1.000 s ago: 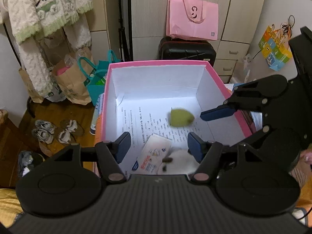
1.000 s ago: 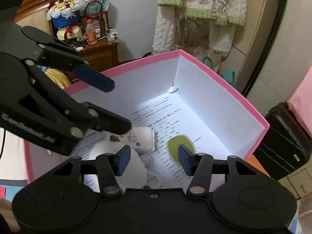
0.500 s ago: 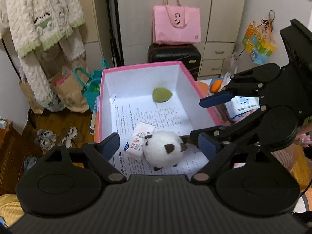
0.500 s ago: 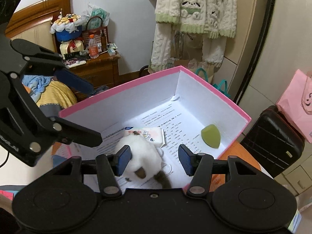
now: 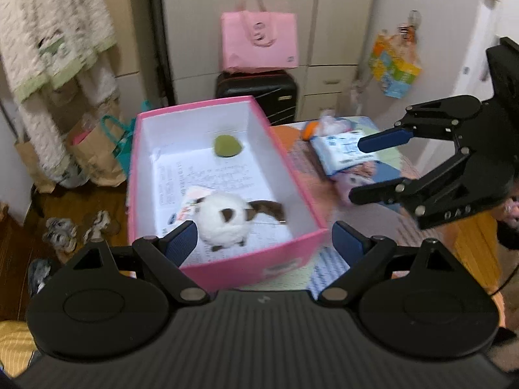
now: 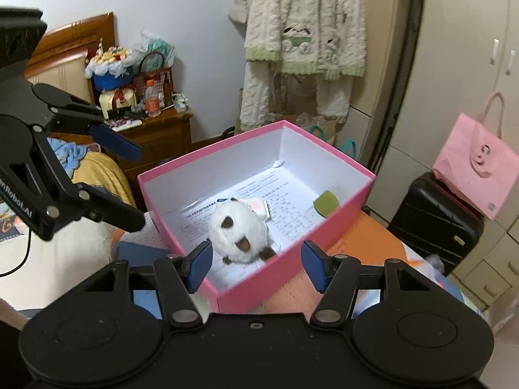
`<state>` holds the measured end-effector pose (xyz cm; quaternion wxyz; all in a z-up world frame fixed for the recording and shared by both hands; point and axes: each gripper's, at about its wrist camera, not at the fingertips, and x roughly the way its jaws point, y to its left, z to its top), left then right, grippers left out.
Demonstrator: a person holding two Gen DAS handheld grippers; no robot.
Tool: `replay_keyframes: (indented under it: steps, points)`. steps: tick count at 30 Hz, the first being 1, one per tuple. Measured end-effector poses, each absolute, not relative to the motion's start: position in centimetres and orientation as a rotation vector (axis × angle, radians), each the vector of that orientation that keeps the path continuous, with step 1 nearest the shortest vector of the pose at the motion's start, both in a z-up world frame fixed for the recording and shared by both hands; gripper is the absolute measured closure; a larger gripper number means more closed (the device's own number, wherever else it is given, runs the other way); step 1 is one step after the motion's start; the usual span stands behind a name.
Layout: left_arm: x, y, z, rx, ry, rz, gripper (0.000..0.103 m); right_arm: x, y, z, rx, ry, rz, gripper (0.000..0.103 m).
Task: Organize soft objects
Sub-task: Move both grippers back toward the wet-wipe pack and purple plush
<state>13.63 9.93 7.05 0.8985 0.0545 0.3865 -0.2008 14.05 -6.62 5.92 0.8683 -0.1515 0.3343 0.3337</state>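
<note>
Both my grippers hang above the near end of the pink box [image 5: 227, 267], and neither holds anything. My left gripper [image 5: 264, 243] has its pads spread wide with only the box's near wall showing in the gap; my right gripper [image 6: 256, 264] is partway apart and its jaws are opening, nothing pressed between them. The white plush [image 5: 223, 222] lies inside the box at lower centre of the left view, on a printed sheet, partly over a small packet [image 5: 186, 206]. The green sponge [image 5: 227, 146] sits at the far end of the box, well apart from the plush. On the table, right of the box in the left view, a tissue pack [image 5: 337, 154] and other soft bits wait, blurred, so I cannot name them all. I judge those are next. The risks: my right gripper [image 5: 386, 168] already hangs over that pile, so both tools reaching there could knock together. The box is light card; a finger catching its rim could tip it and spill the plush. The tissue pack is slick and squashy, so a shallow pinch may slip off.
</note>
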Motion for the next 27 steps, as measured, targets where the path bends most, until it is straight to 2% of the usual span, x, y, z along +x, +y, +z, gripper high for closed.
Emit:
replay_keyframes:
  steps: [6, 10, 27]
  points:
    - [12.2, 7.0, 6.9, 0.14, 0.812, -0.501, 0.013, 10.8, -11.6, 6.0, -0.266, 0.678, 0.647, 0.036]
    - [11.8, 4.4, 6.2, 0.16, 0.821, -0.563, 0.013, 9.3, -13.9, 5.4, -0.234, 0.681, 0.623, 0.031]
    - [15.4, -5.3, 1.5, 0.195, 0.793, -0.694, 0.013, 9.1, -20.0, -2.2, -0.141, 0.7, 0.627, 0.029]
